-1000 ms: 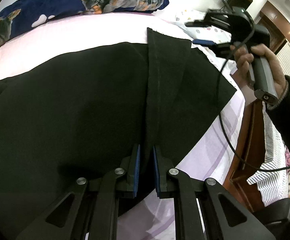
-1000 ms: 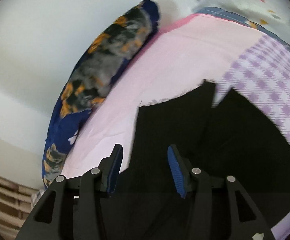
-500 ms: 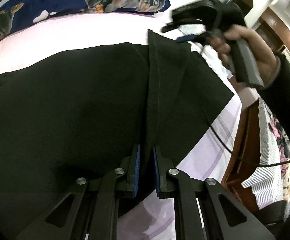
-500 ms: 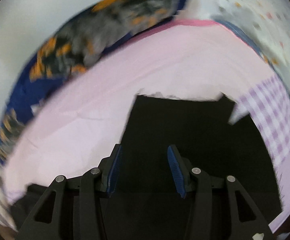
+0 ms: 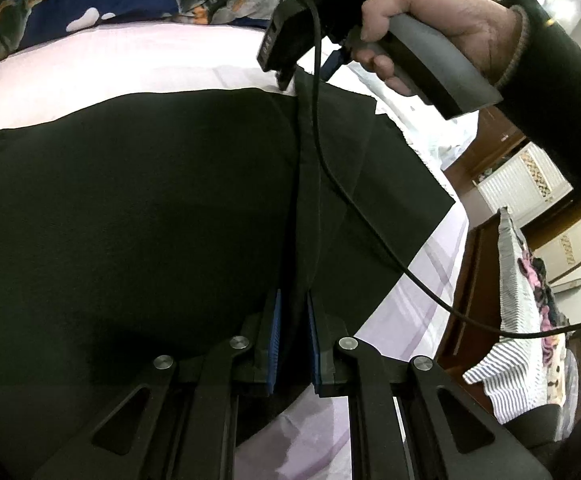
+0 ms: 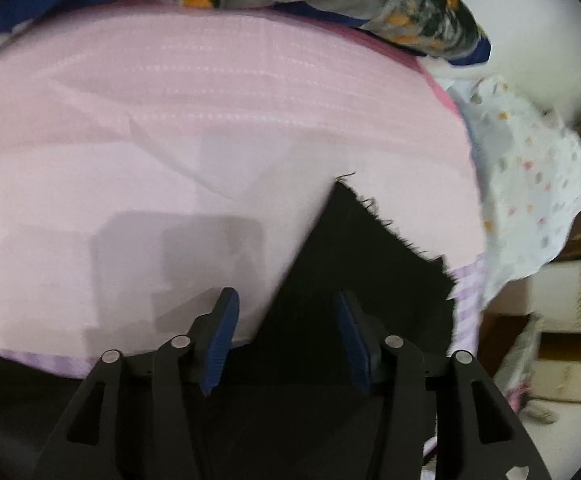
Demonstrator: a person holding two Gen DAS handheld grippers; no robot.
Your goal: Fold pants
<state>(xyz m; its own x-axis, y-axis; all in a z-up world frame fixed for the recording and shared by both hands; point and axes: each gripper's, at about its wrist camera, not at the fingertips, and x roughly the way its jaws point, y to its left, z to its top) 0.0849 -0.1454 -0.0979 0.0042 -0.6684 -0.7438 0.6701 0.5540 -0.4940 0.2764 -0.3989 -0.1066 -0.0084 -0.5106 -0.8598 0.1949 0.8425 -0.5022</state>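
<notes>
Black pants (image 5: pixel 150 208) lie spread on a pink bed sheet (image 5: pixel 130 52). My left gripper (image 5: pixel 292 312) is shut on the near edge of the pants, along a raised fold that runs away from me. My right gripper (image 6: pixel 286 320) is open and empty, hovering over the far frayed corner of the pants (image 6: pixel 370 248). In the left wrist view the right gripper (image 5: pixel 302 68) is held by a hand above that far corner, its cable hanging across the cloth.
A dark blue pillow with an orange animal print (image 5: pixel 110 4) lies along the far side of the bed. A white dotted cloth (image 6: pixel 530 184) sits at the bed's corner. A wooden bed frame with striped cloth (image 5: pixel 518 320) is on the right.
My right gripper has swung from the far right toward the pants' far corner and turned to face it. My left gripper has stayed shut on the pants' edge.
</notes>
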